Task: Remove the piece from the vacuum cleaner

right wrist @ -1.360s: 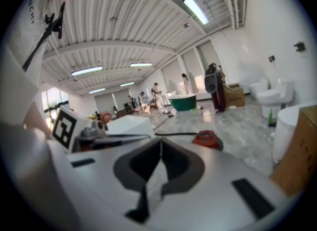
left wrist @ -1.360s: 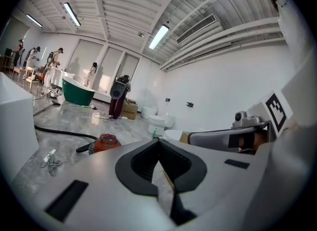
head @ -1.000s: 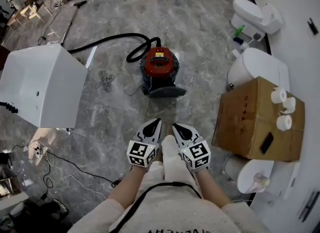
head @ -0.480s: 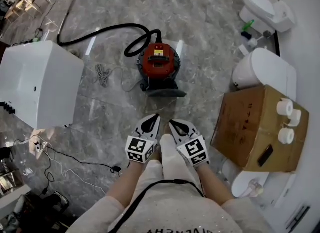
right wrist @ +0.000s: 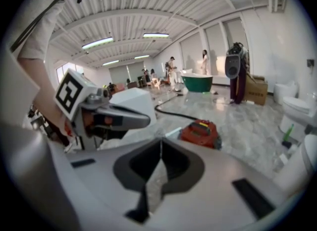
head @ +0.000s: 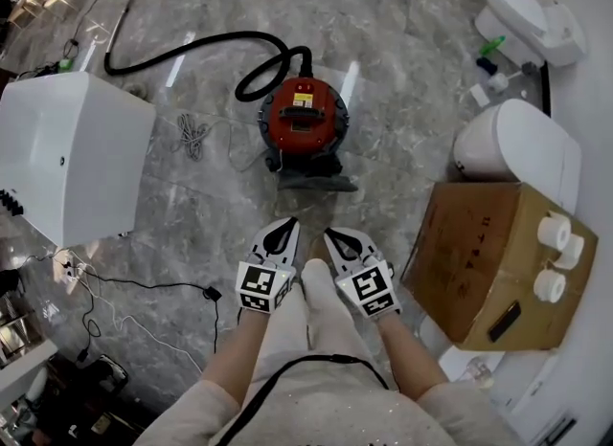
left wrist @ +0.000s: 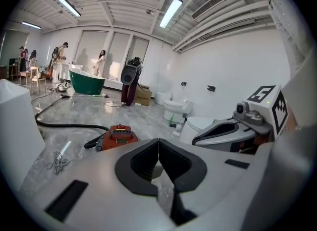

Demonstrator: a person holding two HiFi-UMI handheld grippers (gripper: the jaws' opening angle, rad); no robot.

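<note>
A red canister vacuum cleaner (head: 304, 122) stands on the marble floor ahead of me, with a black hose (head: 182, 52) curling off to the far left and a grey floor nozzle (head: 316, 182) at its near side. It also shows in the left gripper view as the vacuum cleaner (left wrist: 118, 135) and in the right gripper view as the vacuum cleaner (right wrist: 201, 132). My left gripper (head: 282, 231) and right gripper (head: 334, 236) hang side by side above the floor, short of the nozzle. Both are shut and hold nothing.
A white box-shaped cabinet (head: 69, 157) stands at the left. A cardboard box (head: 488, 257) with paper rolls is at the right, beside white toilets (head: 517, 152). Loose cables (head: 134, 291) lie on the floor at lower left. People stand far off by a green bathtub (left wrist: 86, 84).
The view has advanced toward the vacuum cleaner, which now sits slightly nearer and more central. Both grippers stay shut, side by side.
</note>
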